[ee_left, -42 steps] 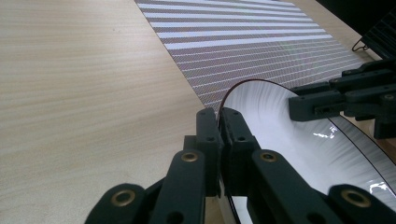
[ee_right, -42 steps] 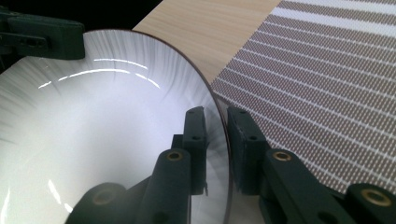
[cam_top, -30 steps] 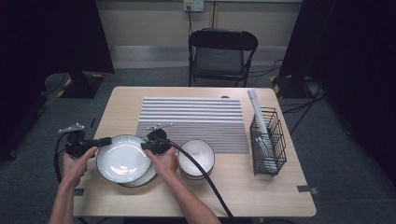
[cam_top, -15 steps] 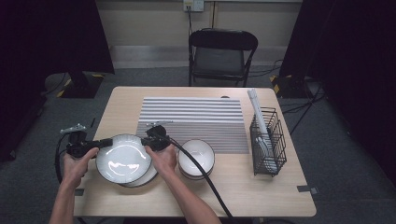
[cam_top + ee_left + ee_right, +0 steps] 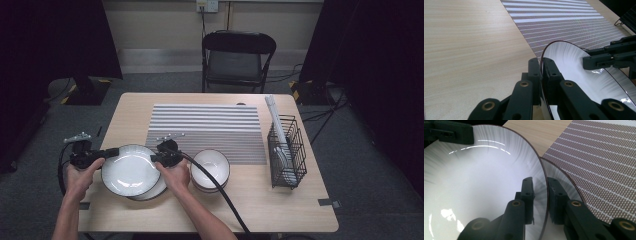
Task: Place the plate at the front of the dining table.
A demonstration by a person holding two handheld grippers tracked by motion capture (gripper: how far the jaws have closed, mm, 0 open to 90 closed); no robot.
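A white plate with a dark rim (image 5: 130,170) is held tilted just above a second plate (image 5: 152,192) on the wooden table. My left gripper (image 5: 111,151) is shut on its left rim, and in the left gripper view the jaws (image 5: 541,63) pinch the thin edge of the plate (image 5: 574,67). My right gripper (image 5: 154,158) is at the right rim. Its jaws (image 5: 540,182) have just been opening. They straddle the edge of the plate (image 5: 486,177) with a gap showing beside the rim. The lower plate (image 5: 564,182) shows behind.
A white bowl (image 5: 210,167) sits right of the plates. A striped mat (image 5: 205,130) covers the table's middle. A black wire rack (image 5: 287,150) with a plate in it stands at the right edge. A folding chair (image 5: 237,55) is beyond the table.
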